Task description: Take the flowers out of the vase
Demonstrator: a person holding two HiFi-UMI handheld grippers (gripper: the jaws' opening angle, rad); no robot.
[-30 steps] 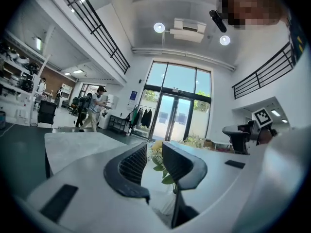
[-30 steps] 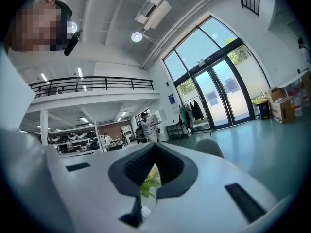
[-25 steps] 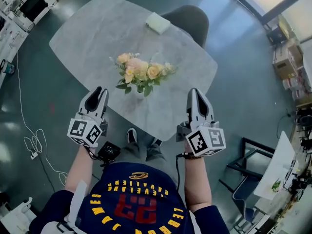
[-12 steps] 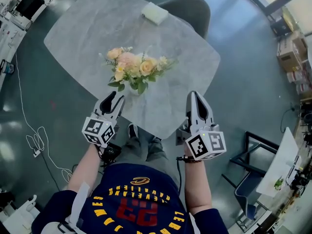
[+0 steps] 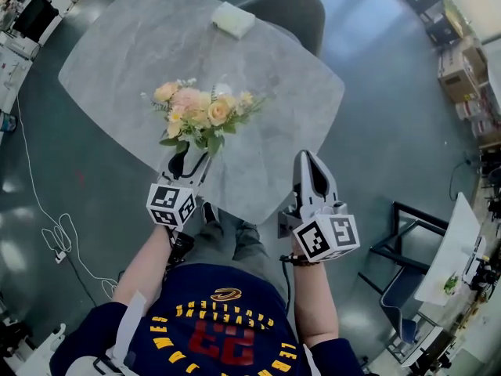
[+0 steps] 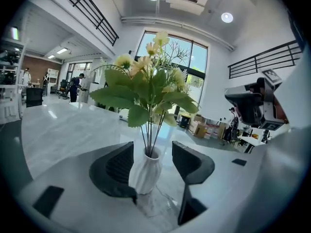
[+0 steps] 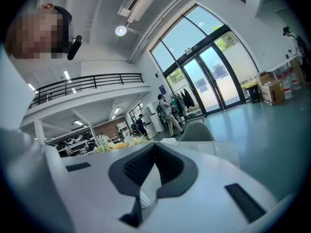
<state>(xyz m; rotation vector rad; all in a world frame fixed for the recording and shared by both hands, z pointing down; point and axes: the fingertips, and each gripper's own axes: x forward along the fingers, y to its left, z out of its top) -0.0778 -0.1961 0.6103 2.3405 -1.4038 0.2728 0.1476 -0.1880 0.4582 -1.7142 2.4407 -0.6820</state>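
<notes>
Peach-yellow flowers point(image 5: 200, 112) fill a white ribbed vase point(image 6: 146, 171). Open fingers of our left gripper point(image 5: 190, 157) flank the vase, perhaps touching it. Our right gripper point(image 5: 306, 161) has its fingers closed, empty.

Worktop point(image 5: 266, 84): grey marbled slab with rounded corners and light veining, and glossy, with the window light reflecting off it in the left gripper view. Two things sit on it. A white ribbed vase point(image 6: 146, 171) stands upright toward the near-left edge, base flat on the surface. It holds flowers point(image 5: 200, 114): peach, pink and cream heads with green leaves, which hide the vase in the head view. A pale folded pad point(image 5: 232, 19), cloth or paper I can't tell, lies flat by the far edge, well apart from the vase.
</notes>
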